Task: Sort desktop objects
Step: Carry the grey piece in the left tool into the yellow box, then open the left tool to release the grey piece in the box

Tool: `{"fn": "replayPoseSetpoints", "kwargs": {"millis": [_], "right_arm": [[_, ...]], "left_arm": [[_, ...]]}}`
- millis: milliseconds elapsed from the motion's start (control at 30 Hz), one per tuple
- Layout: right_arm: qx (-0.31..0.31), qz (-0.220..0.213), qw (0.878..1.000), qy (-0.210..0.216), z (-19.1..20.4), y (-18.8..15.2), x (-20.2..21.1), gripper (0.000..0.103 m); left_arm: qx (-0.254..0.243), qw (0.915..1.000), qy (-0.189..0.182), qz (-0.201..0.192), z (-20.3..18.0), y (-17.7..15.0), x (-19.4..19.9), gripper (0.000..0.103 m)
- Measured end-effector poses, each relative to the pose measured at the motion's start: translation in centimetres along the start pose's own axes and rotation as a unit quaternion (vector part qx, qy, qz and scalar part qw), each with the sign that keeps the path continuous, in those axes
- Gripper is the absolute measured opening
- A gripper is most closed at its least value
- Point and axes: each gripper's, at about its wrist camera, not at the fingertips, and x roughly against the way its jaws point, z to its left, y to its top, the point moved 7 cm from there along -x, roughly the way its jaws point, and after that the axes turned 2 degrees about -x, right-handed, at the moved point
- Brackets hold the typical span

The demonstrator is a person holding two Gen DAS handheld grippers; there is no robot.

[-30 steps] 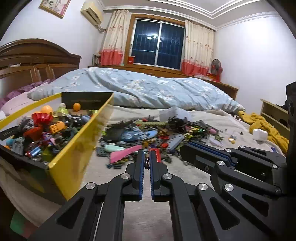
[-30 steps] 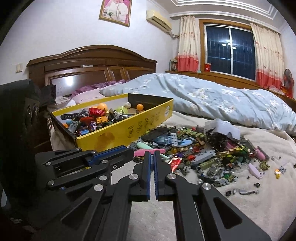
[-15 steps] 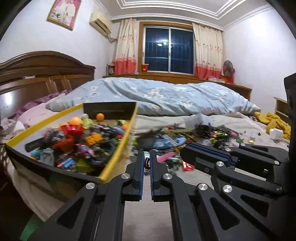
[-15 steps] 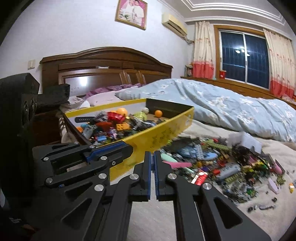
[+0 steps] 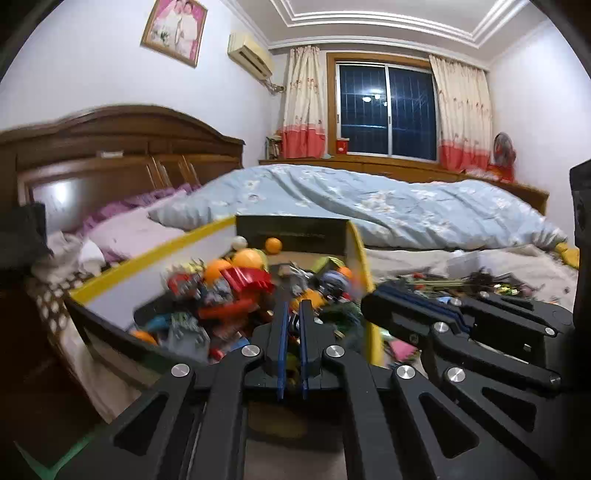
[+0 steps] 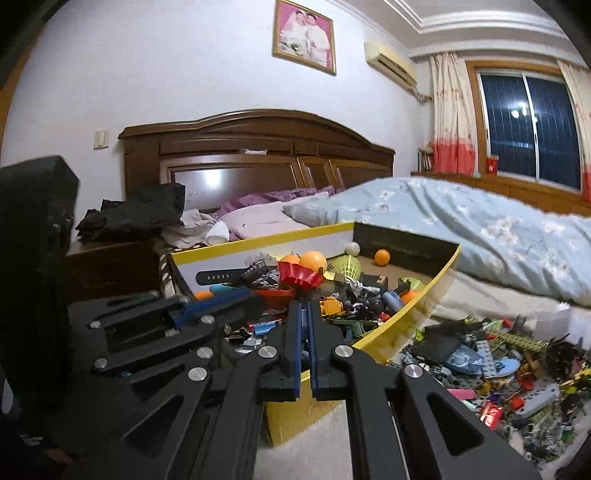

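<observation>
Right up close, the left claw (image 5: 291, 314) has its blue-edged fingers drawn together with only a thin slit between them, and I can't make out anything gripped there. Just beside it, the right claw (image 6: 303, 314) sits the same way, fingers pressed nearly together, nothing visibly caught between them. In the left wrist view the right claw pokes in from the right side; in the right wrist view the left claw (image 6: 221, 299) shows at the left.

Both point at the yellow box (image 6: 413, 314), which rests on the bed (image 6: 480, 295). It is heaped with small toys: a red ridged piece (image 6: 301, 277), orange balls (image 6: 313, 260), a white ball (image 6: 352, 248), a black watch strap (image 6: 221, 276) against the inner white wall. The left view is blurred, so the finer pieces there are hard to tell.

To the right of the box, a loose pile of building bricks (image 6: 509, 362) is spread over the pale blanket, touching or nearly touching the box's corner.

Further back, a light blue floral duvet (image 5: 388, 199) lies bunched across the bed, with a pink pillow (image 5: 125, 230) near the dark wooden headboard (image 6: 258, 147). Beyond that, a dark window (image 5: 386, 110) with curtains, and a framed picture (image 6: 304, 35) on the wall.
</observation>
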Motion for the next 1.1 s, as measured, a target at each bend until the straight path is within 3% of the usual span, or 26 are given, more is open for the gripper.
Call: {"fn": "replayPoseSetpoints", "kwargs": {"millis": [300, 533, 1000, 1067, 1100], "right_arm": [[-0.029, 0.028, 0.999, 0.022, -2.2, 1.0, -4.6, 0.004], [-0.029, 0.071, 0.997, 0.019, -2.2, -0.9, -7.9, 0.004], [0.024, 0.067, 0.997, -0.003, -1.9, -1.1, -8.7, 0.003], [0.021, 0.064, 0.998, -0.006, -1.9, -1.1, -8.6, 0.011], [0.012, 0.056, 0.998, -0.014, -2.2, -1.0, -8.4, 0.017]], "left_arm": [[0.025, 0.9983, 0.038, 0.035, 1.6, 0.9, -3.9, 0.006], [0.038, 0.9938, 0.052, 0.09, 3.5, -1.5, -6.7, 0.006], [0.017, 0.9933, 0.089, 0.072, 4.1, -1.5, -6.5, 0.007], [0.018, 0.9929, 0.09, 0.076, 4.2, -1.5, -6.3, 0.009], [0.02, 0.9931, 0.086, 0.077, 4.2, -1.5, -6.2, 0.016]]}}
